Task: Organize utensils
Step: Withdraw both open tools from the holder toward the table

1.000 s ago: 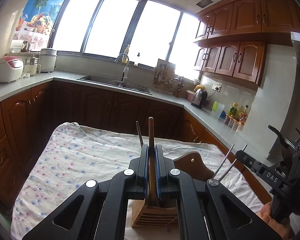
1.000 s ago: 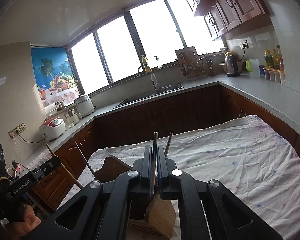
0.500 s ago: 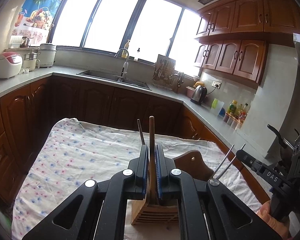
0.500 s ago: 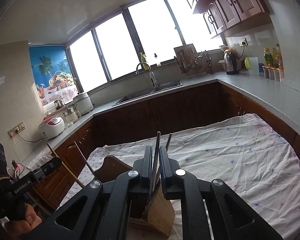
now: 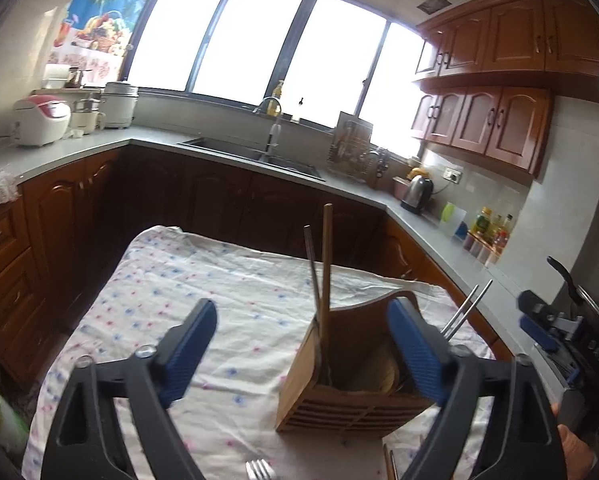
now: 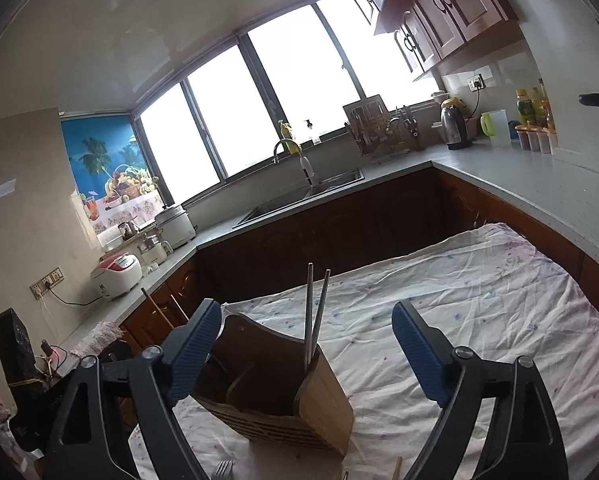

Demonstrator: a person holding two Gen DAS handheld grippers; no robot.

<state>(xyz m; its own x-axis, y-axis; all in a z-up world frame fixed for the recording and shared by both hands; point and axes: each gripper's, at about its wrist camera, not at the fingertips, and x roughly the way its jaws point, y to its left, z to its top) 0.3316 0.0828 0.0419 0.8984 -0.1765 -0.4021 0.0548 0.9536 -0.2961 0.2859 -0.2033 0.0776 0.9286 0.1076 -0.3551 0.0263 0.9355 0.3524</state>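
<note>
Now both grippers are letting go over the wooden utensil holder (image 5: 351,396), which is standing on the flowered cloth (image 5: 203,280) in the lower centre of each view. The left gripper (image 5: 303,350) is showing its blue pads spread wide, having just been opening, with the wooden chopstick (image 5: 325,264) and a metal one beside it standing free between them, leaning inside the holder's near corner and touching neither pad. The right gripper (image 6: 307,354) is likewise wide apart, its jaws having just been opening, and the pair of metal chopsticks (image 6: 314,312) is resting in its compartment of the holder (image 6: 275,392), clear of both pads. Doing this step well probably means drawing each gripper straight back with the jaws kept wide, so that no pad is brushing a leaning stick and tipping the light holder. A fork (image 5: 259,472) is lying at the bottom edge of the left view, likely the next piece to collect.
</note>
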